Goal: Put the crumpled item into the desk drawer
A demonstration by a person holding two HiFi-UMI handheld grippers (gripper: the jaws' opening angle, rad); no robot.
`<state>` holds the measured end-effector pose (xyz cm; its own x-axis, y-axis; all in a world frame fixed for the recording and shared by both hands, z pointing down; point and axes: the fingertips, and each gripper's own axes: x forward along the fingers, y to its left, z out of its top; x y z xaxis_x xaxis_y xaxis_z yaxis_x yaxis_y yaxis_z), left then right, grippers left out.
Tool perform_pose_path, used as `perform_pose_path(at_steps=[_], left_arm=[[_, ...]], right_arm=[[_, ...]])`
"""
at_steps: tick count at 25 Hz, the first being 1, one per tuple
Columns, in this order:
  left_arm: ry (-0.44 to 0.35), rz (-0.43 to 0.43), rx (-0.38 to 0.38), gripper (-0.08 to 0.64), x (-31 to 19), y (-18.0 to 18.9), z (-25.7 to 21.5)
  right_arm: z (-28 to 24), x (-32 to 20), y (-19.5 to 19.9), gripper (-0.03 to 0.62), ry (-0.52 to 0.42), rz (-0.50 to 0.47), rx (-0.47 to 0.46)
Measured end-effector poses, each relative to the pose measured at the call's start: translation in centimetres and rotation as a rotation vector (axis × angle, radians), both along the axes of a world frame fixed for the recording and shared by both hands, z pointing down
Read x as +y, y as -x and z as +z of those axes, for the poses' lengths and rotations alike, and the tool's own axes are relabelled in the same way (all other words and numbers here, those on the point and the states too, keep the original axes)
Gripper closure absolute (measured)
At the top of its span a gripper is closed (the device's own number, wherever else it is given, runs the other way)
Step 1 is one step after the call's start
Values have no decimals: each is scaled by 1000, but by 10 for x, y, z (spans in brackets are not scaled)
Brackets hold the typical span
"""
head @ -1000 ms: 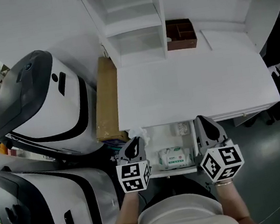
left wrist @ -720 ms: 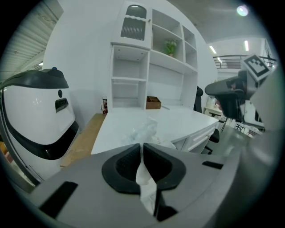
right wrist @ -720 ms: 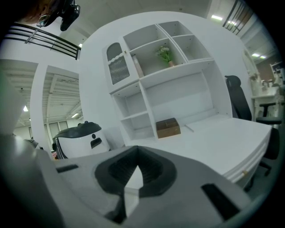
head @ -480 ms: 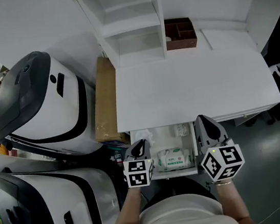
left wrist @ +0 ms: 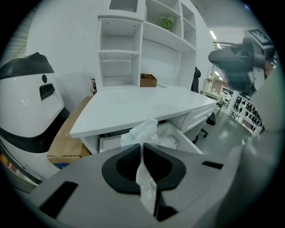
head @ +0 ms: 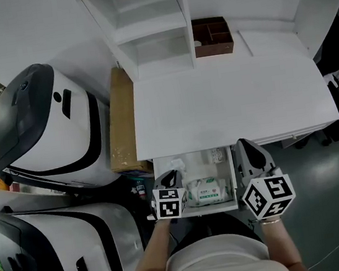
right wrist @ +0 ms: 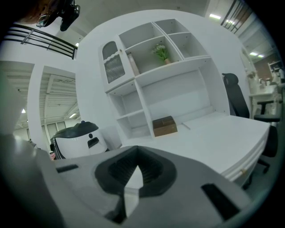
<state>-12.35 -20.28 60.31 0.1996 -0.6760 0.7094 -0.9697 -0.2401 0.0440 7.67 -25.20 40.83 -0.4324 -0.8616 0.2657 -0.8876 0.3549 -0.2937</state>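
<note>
White crumpled item (left wrist: 143, 131) pinched in the left tool (left wrist: 142, 148), over the open drawer (head: 232, 176).
The item is thin and half transparent, like soft film or tissue, with many folds. One narrow strip of it runs down between the two jaws, which press together on it, and a looser bunch stands out beyond the tips. In the head view this bunch hangs over the left side of the drawer, which is pulled out from under the near edge of the white bench (head: 228, 105). A flat pack of wipes (head: 206, 190) with a green label lies in the middle of the drawer, just right of the item. The right tool (head: 248, 147) is at the right side of the drawer; its jaws meet at the tips and hold nothing.
</note>
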Motion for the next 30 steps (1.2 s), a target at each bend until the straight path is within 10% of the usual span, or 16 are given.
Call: perform_pose_path(at_steps=[30], left_arm=[[374,27,-113,546,-9,0,129]], right_arm=[[19,-4,-19,590,57,21,36]])
